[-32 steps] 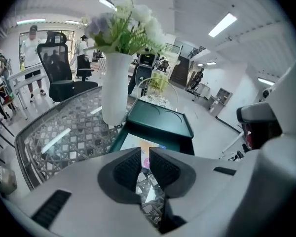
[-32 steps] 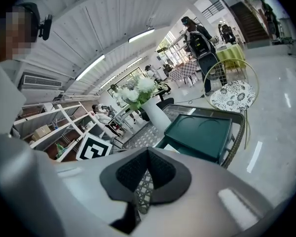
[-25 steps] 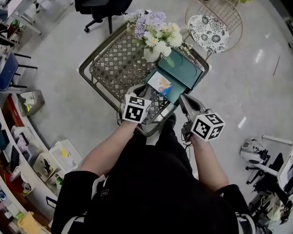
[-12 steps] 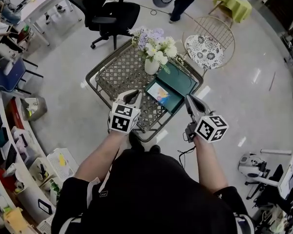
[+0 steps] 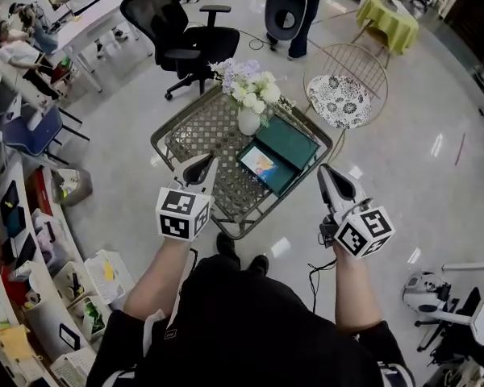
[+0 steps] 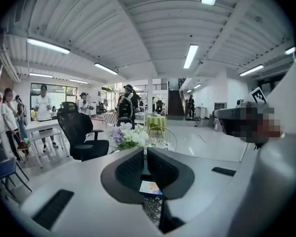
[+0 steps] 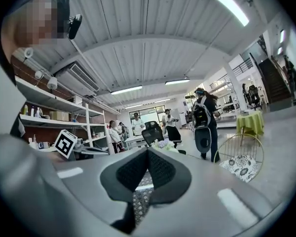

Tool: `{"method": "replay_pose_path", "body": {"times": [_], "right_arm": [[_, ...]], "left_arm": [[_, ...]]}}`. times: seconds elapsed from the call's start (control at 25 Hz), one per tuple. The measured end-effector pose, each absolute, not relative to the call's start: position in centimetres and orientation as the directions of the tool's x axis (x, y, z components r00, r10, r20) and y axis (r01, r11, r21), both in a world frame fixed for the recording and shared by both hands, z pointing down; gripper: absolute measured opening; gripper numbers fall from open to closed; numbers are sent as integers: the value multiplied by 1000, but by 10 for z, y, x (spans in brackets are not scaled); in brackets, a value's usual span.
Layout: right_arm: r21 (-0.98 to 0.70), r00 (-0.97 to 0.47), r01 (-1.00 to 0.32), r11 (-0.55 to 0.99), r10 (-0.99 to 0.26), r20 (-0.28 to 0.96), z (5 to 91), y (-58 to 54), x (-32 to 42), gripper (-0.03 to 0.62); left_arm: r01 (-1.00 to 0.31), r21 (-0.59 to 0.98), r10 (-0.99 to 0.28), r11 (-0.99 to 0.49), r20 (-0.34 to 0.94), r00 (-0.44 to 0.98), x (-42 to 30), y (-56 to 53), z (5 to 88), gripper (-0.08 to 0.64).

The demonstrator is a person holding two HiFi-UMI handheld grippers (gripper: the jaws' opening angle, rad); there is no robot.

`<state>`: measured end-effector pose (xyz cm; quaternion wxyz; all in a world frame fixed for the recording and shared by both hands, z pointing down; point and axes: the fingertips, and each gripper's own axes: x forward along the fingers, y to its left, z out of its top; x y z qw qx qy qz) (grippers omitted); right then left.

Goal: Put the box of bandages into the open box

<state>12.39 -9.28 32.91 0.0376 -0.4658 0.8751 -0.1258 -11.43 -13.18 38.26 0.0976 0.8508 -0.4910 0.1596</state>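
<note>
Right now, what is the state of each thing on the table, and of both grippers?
Box: open, standing on the table.
Bandage box: lying flat inside the open box.
Vase: upright, holding flowers.
Left gripper: shut, nothing between the jaws.
Right gripper: shut, nothing between the jaws.

Metal lattice table (image 5: pixel 202 135), glossy floor (image 5: pixel 411 151), matt open box (image 5: pixel 289 141), wire chair (image 5: pixel 356 61) with cloth cushion (image 5: pixel 339 101)
</note>
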Motion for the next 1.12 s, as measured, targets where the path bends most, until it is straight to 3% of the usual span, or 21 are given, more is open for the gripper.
{"method": "replay_pose_path", "body": {"times": [0.72,1.12], "right_arm": [[-120,-477,-864,489,-871,-118,237,-72,99,8],[-142,-450,-875,463,-886,-113,244,-84,86,8]], "left_arm": [[-842,-22,-830,-539,185,527,-151,-128,290,25],[-856,46,-844,-514,151,515,-168,-152,287,25]]}}
